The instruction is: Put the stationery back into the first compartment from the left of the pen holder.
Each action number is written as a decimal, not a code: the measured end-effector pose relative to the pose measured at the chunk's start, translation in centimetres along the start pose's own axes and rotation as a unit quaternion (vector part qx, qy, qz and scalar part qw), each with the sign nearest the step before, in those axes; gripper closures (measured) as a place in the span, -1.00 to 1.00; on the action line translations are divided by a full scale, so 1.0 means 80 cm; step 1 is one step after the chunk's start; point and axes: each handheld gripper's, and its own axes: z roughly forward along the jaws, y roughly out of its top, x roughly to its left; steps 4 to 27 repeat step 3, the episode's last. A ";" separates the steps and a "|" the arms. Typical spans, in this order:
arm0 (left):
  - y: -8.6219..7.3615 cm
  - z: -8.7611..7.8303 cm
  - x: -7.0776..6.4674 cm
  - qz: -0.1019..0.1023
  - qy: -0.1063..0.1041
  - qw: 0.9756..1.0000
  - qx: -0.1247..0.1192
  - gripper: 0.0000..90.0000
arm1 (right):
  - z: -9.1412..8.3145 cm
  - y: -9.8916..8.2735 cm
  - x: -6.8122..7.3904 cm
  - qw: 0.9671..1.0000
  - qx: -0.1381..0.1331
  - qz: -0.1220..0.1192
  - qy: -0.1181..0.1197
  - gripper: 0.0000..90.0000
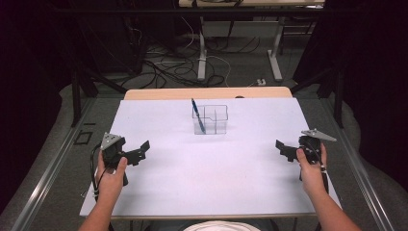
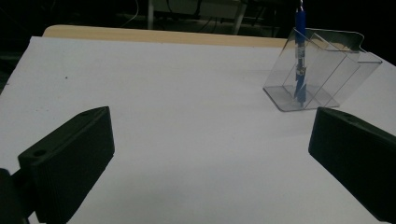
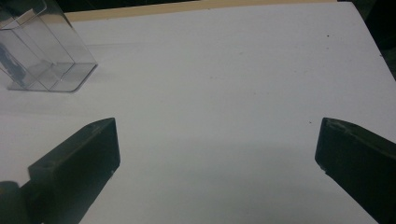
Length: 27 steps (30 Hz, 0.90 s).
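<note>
A clear plastic organizer [image 1: 214, 120] with compartments stands at the middle back of the white table sheet [image 1: 207, 178]. A blue pen [image 1: 197, 115] leans in its left compartment, tip up and to the left. In the left gripper view the organizer [image 2: 327, 74] and the pen [image 2: 300, 56] sit ahead at upper right. My left gripper [image 1: 142, 151] is held at the table's left, open, nothing between its jaws [image 2: 210, 154]. At the right edge my right gripper [image 1: 281, 148] is open and empty too [image 3: 217, 158], with the organizer [image 3: 42, 56] off to its upper left.
A bare wooden strip [image 1: 207, 93] of table shows behind the white sheet. Beyond it are desk legs [image 1: 202, 53] and loose cables [image 1: 168, 67] on the floor. A metal rail [image 1: 43, 178] runs along the table's left, another [image 1: 365, 178] along its right.
</note>
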 end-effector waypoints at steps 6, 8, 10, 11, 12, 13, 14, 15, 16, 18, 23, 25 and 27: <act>0.000 0.000 0.000 0.000 0.002 1.000 0.000 -0.99 | -0.001 -0.001 -0.003 1.000 0.008 0.011 -0.003 -1.00; 0.000 0.000 0.000 0.000 0.002 1.000 0.000 -0.99 | -0.001 -0.001 -0.003 1.000 0.008 0.011 -0.003 -1.00; 0.000 0.000 0.000 0.000 0.002 1.000 0.000 -0.99 | -0.001 -0.001 -0.003 1.000 0.008 0.011 -0.003 -1.00; 0.000 0.000 0.000 0.000 0.002 1.000 0.000 -0.99 | -0.001 -0.001 -0.003 1.000 0.008 0.011 -0.003 -1.00; 0.000 0.000 0.000 0.000 0.002 1.000 0.000 -0.99 | -0.001 -0.001 -0.003 1.000 0.008 0.011 -0.003 -1.00; 0.000 0.000 0.000 0.000 0.002 1.000 0.000 -0.99 | -0.001 -0.001 -0.003 1.000 0.008 0.011 -0.003 -1.00; 0.000 0.000 0.000 0.000 0.002 1.000 0.000 -0.99 | -0.001 -0.001 -0.003 1.000 0.008 0.011 -0.003 -1.00; 0.000 0.000 0.000 0.000 0.002 1.000 0.000 -0.99 | -0.001 -0.001 -0.003 1.000 0.008 0.011 -0.003 -1.00; 0.000 0.000 0.000 0.000 0.002 1.000 0.000 -0.99 | -0.001 -0.001 -0.003 1.000 0.008 0.011 -0.003 -1.00; 0.000 0.000 0.000 0.000 0.002 1.000 0.000 -0.99 | -0.001 -0.001 -0.003 1.000 0.008 0.011 -0.003 -1.00; 0.000 0.000 0.000 0.000 0.002 1.000 0.000 -0.99 | -0.001 -0.001 -0.003 1.000 0.008 0.011 -0.003 -1.00; 0.000 0.000 0.000 0.000 0.002 1.000 0.000 -0.99 | -0.001 -0.001 -0.003 1.000 0.008 0.011 -0.003 -1.00; 0.000 0.000 0.000 0.000 0.002 1.000 0.000 -0.99 | -0.001 -0.001 -0.003 1.000 0.008 0.011 -0.003 -1.00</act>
